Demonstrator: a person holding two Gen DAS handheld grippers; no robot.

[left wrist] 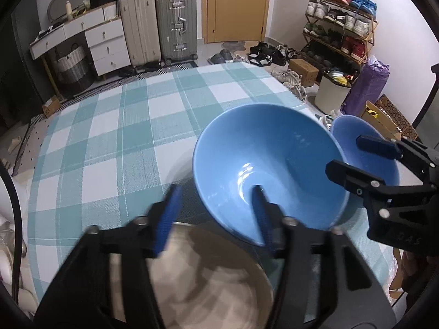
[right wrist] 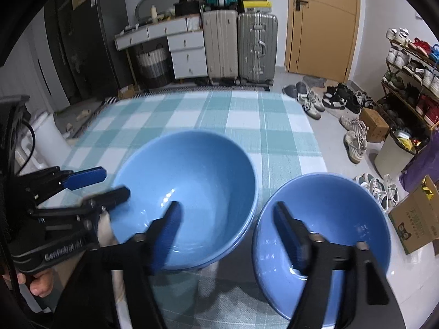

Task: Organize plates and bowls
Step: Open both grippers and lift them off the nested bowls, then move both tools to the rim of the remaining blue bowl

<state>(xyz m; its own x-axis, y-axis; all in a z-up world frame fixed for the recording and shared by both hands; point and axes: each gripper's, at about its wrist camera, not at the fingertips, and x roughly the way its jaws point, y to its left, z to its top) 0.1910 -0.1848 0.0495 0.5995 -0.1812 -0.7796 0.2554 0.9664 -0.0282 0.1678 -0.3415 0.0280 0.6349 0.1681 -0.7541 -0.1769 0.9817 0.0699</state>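
Note:
A large blue bowl (left wrist: 263, 164) (right wrist: 189, 203) sits on the checked tablecloth (left wrist: 123, 126); it seems to rest in another blue bowl, whose rim shows beneath it. A second blue bowl (right wrist: 326, 235) (left wrist: 365, 153) stands to its right at the table edge. My left gripper (left wrist: 214, 213) is open, its right finger inside the large bowl, its left finger outside the rim. My right gripper (right wrist: 227, 235) is open, one finger over each bowl. A beige plate (left wrist: 208, 282) lies blurred under the left gripper.
The table's right edge drops to a floor with shoes (right wrist: 354, 137), a cardboard box (right wrist: 417, 219) and a bin (left wrist: 332, 93). Suitcases (left wrist: 175, 27) and a drawer unit (left wrist: 107, 44) stand behind the table.

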